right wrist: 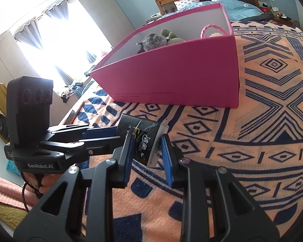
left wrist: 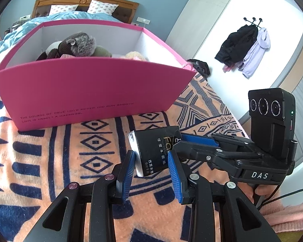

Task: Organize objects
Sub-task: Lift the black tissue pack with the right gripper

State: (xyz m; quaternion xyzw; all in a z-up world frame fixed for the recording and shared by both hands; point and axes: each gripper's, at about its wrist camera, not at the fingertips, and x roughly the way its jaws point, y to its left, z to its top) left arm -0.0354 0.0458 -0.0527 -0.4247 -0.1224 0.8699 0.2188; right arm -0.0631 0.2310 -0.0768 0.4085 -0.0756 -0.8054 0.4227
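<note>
A black tissue pack (left wrist: pixel 154 151) with white and gold print is held above the patterned blanket. It also shows in the right wrist view (right wrist: pixel 144 141). My left gripper (left wrist: pixel 152 168) has its blue pads on the pack's two sides. My right gripper (right wrist: pixel 148 153) comes in from the right and also has its pads against the pack; it shows in the left wrist view (left wrist: pixel 181 145). A pink box (left wrist: pixel 86 92) stands beyond, open at the top, with plush toys (left wrist: pixel 78 44) inside. The box also shows in the right wrist view (right wrist: pixel 181 76).
The orange and navy patterned blanket (left wrist: pixel 50 157) covers the bed. Pillows and a wooden headboard (left wrist: pixel 84 2) lie behind the box. Coats (left wrist: pixel 244 48) hang on the white wall at right. A bright curtained window (right wrist: pixel 56 32) is at left in the right wrist view.
</note>
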